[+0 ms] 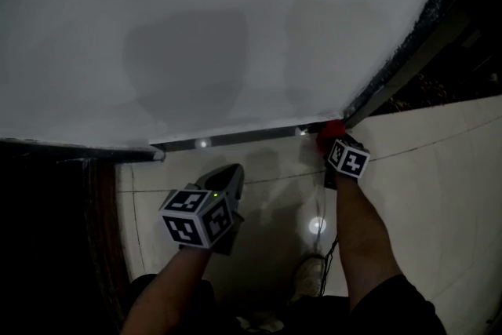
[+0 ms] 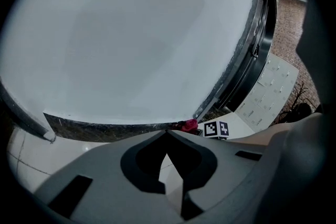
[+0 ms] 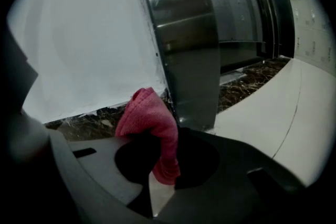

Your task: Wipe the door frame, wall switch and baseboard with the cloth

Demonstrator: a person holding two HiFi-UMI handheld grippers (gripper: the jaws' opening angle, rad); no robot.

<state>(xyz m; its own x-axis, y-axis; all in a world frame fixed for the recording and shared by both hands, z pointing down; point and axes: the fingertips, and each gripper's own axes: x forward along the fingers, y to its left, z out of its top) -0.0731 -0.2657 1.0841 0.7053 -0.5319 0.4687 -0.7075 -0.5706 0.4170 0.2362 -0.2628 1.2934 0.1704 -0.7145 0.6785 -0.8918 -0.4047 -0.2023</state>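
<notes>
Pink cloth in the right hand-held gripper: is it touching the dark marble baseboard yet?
Cannot tell. The right gripper view shows the pink cloth, clamped in the right hand-held gripper, overlapping the dark marble baseboard, but neither contact nor gap shows.

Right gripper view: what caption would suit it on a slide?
Right gripper holds a pink cloth by the dark baseboard, where white wall meets metal door frame.
</notes>
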